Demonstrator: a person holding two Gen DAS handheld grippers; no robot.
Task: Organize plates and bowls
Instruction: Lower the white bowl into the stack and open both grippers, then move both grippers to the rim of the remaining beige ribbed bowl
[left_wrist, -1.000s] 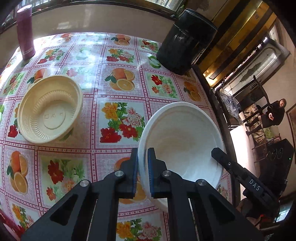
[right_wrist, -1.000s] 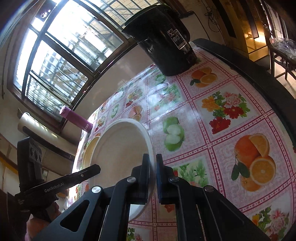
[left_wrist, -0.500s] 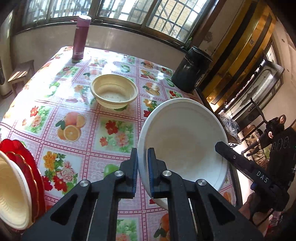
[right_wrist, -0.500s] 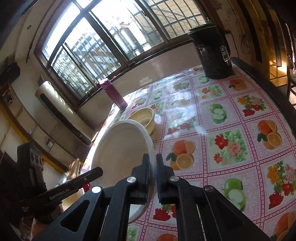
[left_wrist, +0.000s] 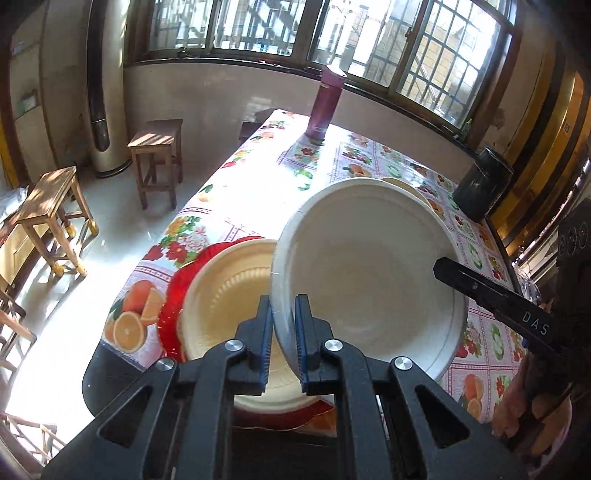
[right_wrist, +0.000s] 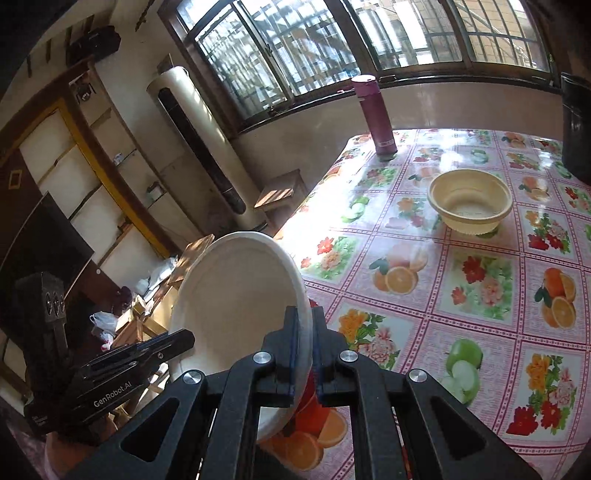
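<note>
While both grippers clamp opposite rims of the white bowl (left_wrist: 369, 280), we hold it tilted at frame centre: left gripper (left_wrist: 282, 332) and right gripper (right_wrist: 303, 354) each nearly closed on its edge. Lower left, a cream bowl (left_wrist: 225, 310) sits on red plates (left_wrist: 173, 295); another yellow bowl (right_wrist: 471, 206) stands upper right on the table (right_wrist: 480, 295).

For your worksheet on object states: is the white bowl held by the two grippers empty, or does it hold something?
Empty. The white bowl shows a bare, clean inside in both wrist views, tilted and clamped at opposite rims by the left gripper and the right gripper.

One white bowl (left_wrist: 369, 280), two cream bowls (right_wrist: 469, 206) (left_wrist: 225, 314), one red plate (left_wrist: 173, 295).
</note>
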